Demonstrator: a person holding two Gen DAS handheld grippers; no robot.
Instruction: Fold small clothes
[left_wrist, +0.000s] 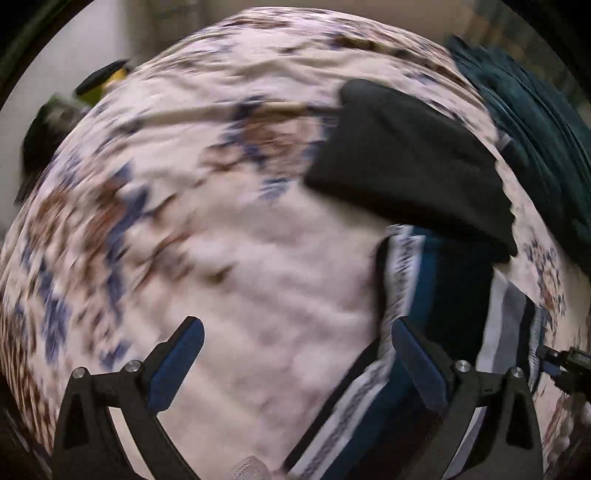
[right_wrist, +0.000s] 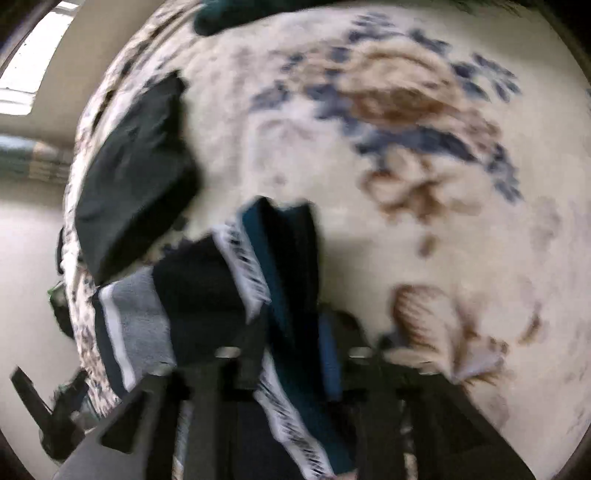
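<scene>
A small dark blue garment with a white patterned waistband (left_wrist: 402, 280) lies on the floral bedspread (left_wrist: 229, 229). My left gripper (left_wrist: 299, 350) is open over the bedspread, its right finger (left_wrist: 417, 358) at the waistband. In the right wrist view, my right gripper (right_wrist: 291, 354) is shut on the same garment (right_wrist: 280, 273), whose waistband runs between the fingers. A folded black garment (left_wrist: 410, 162) lies just beyond; it also shows in the right wrist view (right_wrist: 136, 173). Both views are motion-blurred.
A grey, white and dark striped piece (right_wrist: 133, 328) lies beside the held garment. A dark teal cloth (left_wrist: 543, 136) lies at the bedspread's far right edge. The bed's edge drops to a pale floor (right_wrist: 26, 288) at left in the right wrist view.
</scene>
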